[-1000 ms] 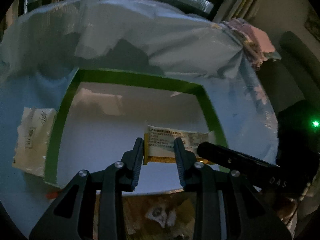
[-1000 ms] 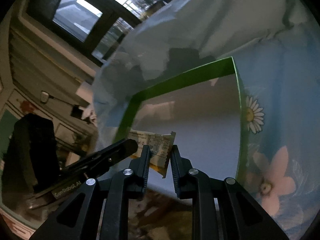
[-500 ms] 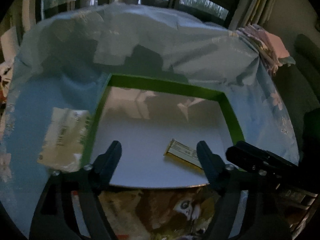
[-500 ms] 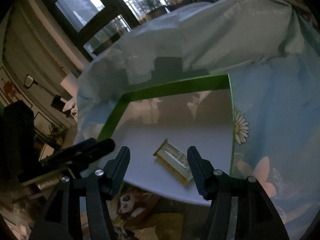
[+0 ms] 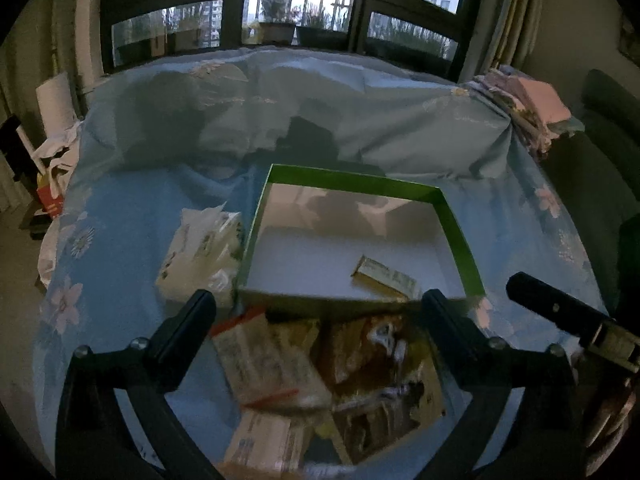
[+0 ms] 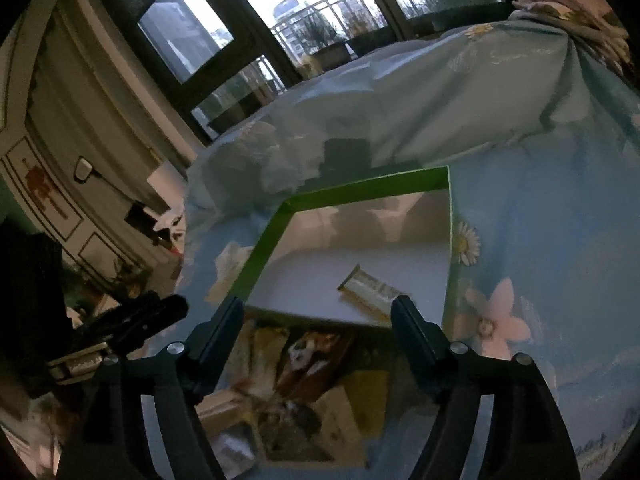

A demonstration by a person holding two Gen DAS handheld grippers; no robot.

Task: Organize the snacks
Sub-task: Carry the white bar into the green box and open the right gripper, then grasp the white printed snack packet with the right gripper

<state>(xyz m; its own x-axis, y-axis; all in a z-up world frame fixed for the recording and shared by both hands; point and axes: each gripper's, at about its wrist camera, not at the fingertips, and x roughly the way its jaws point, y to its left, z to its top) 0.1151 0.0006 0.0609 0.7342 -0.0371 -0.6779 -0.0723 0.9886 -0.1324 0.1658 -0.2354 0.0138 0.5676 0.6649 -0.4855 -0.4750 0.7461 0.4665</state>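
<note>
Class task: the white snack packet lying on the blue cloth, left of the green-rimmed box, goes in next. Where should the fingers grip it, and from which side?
Grip the white snack packet across its narrow width near the middle, coming from above. It lies flat on the blue floral cloth, its right edge close against the green-rimmed box, so a side approach looks blocked there. The open left gripper is probably nearer.

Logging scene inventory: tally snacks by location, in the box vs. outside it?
In the green-rimmed cardboard box: 1, the yellow foil snack bar
Left of box: 1, the white plastic snack packet
In front: blurred pile of snack packets, count unclear
Total: 2 plus pile
</note>
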